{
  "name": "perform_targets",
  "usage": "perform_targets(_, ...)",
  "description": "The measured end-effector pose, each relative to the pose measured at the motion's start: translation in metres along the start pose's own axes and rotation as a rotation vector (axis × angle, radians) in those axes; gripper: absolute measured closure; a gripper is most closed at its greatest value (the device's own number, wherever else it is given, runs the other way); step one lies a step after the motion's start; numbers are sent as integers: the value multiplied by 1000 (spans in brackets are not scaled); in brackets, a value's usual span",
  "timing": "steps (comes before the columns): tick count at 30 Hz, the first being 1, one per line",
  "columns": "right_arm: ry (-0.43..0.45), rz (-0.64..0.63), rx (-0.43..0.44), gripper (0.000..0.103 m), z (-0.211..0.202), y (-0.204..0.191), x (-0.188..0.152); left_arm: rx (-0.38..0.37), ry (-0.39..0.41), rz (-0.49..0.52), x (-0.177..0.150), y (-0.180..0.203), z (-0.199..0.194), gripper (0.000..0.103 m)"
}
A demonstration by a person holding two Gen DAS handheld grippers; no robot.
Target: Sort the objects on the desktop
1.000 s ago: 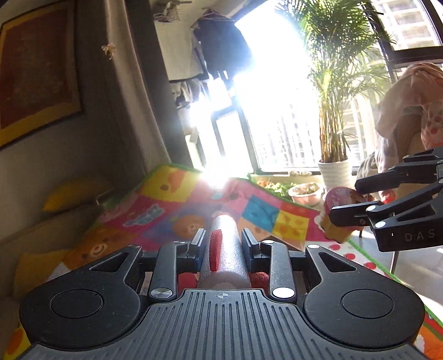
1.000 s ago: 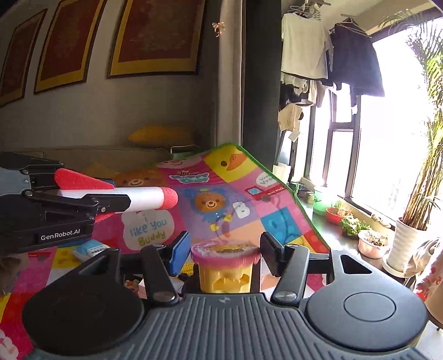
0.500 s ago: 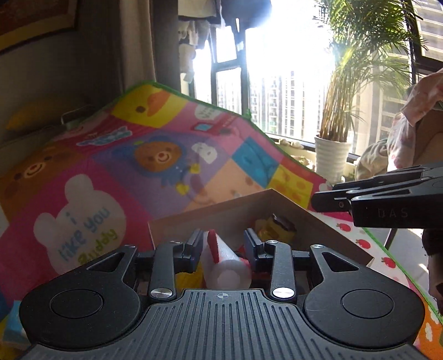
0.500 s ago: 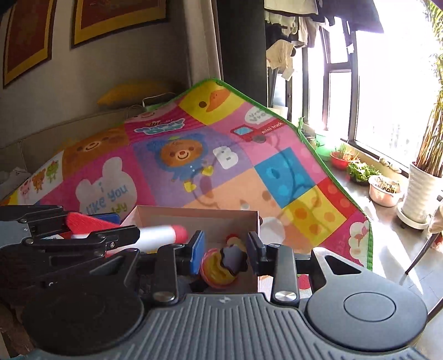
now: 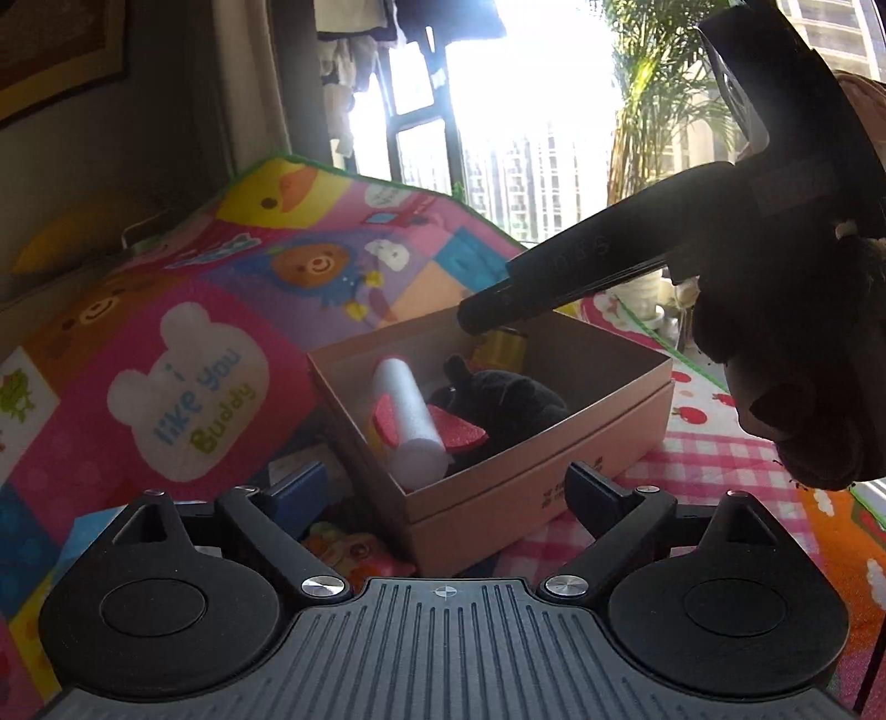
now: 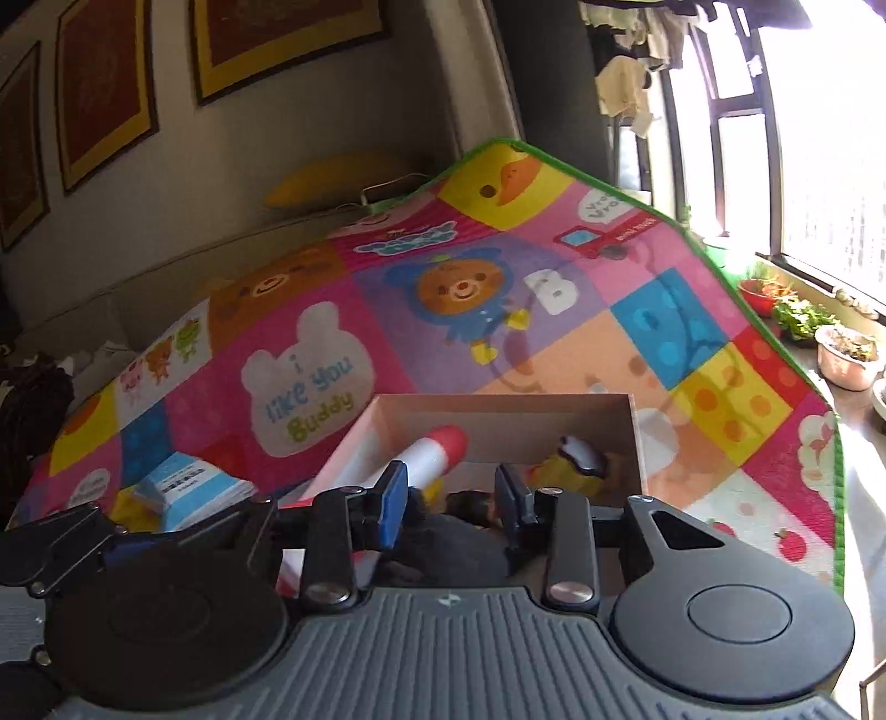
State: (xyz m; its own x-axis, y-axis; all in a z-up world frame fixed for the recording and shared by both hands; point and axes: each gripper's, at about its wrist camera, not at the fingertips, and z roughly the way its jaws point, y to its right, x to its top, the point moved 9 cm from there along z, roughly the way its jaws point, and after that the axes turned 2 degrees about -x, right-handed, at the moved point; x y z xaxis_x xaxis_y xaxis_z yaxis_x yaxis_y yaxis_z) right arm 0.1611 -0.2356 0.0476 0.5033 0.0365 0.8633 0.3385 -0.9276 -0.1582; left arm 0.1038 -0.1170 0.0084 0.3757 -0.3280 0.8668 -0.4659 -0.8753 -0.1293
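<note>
— Since the window [image 5: 531, 83] glares straight into the left view, what can't you make out?

— Plenty. The hand [image 5: 803, 360] holding the right gripper [image 6: 451, 493] is a dark, backlit lump to the right of the cardboard box [image 5: 498, 482]. A yellow toy [image 6: 576, 465] in the box's far corner is half covered by that gripper's fingers. A bright printed thing [image 5: 354, 554] against the box's near left corner is cut off by the left gripper [image 5: 443, 487]; I can't say what it is.

— And the fingers?

— The left jaws are opening, already spread wide on either side of the box's near corner, with nothing held between them. The right jaws are drawn close with a narrow gap, above the box; I see nothing clamped in them.

— Where are the things being sorted?

— The foam rocket [image 5: 407, 421] lies slanted inside the box along its left wall, red nose towards the far side. A black plush [image 5: 504, 399] lies beside it, inside too.

— The surroundings?

— The box stands on a cartoon play mat [image 6: 310, 310]. A pink checked cloth [image 5: 720, 459] lies to the box's right and a blue-and-white packet [image 6: 188, 487] to its left. Beyond the box are a yellow cushion [image 6: 332, 171], framed pictures [image 6: 277, 44], hanging clothes [image 6: 626, 83] and a palm [image 5: 653, 111].
</note>
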Motion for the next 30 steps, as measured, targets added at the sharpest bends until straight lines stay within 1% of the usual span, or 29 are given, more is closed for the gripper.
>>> perform_targets(2, -27, -32, 34, 69, 12, -25, 2, 15, -13, -5, -5, -7, -3, 6)
perform_targets(3, -40, -44, 35, 69, 21, -33, 3, 19, -17, -14, -8, -11, -5, 5)
perform_targets(5, -80, -36, 39, 69, 42, -41, 5, 37, -25, -30, -15, -19, -8, 3)
perform_targets(6, -115, -19, 40, 69, 54, -40, 4, 48, -26, -38, -18, -24, -11, 3)
perform_targets(8, -228, -4, 15, 69, 76, -33, -7, 70, -27, -58, -26, -36, -19, 3)
perform_targets(9, -275, -25, -4, 69, 82, -27, -14, 81, -24, -69, -30, -43, -24, 2)
perform_targets(10, -282, -63, -34, 69, 79, -21, -17, 90, -21, -80, -34, -51, -29, 2)
perform_targets(12, -280, -167, -186, 69, 66, -2, -17, 107, -26, -105, -43, -65, -35, 1)
perform_targets(13, -281, -191, -242, 69, 59, 7, -15, 114, -36, -118, -48, -71, -35, 1)
perform_targets(14, -284, -182, -252, 69, 52, 14, -12, 117, -44, -130, -52, -76, -35, 1)
perform_targets(16, -297, -114, -217, 69, 41, 22, -7, 126, -58, -161, -61, -85, -33, 1)
perform_targets(18, -313, -78, -222, 69, 39, 23, -5, 139, -68, -185, -68, -92, -32, 1)
perform_targets(21, -338, -86, -227, 67, 49, 11, -14, 161, -77, -199, -77, -100, -35, 1)
perform_targets(23, -368, -72, -155, 67, 60, -11, -15, 176, -82, -207, -82, -106, -37, 1)
perform_targets(24, -372, -68, -136, 67, 60, -20, -13, 188, -84, -213, -85, -110, -38, 1)
perform_targets(26, -301, -128, -158, 67, 52, -39, 1, 197, -91, -236, -91, -116, -39, 0)
perform_targets(28, -196, -213, -181, 67, 32, -64, 16, 180, -79, -291, -92, -124, -41, 0)
perform_targets(29, -156, -256, -191, 66, 22, -75, 17, 175, -75, -311, -93, -127, -41, 0)
perform_targets(30, -110, -332, -190, 65, 10, -91, 16, 171, -75, -338, -94, -131, -40, 0)
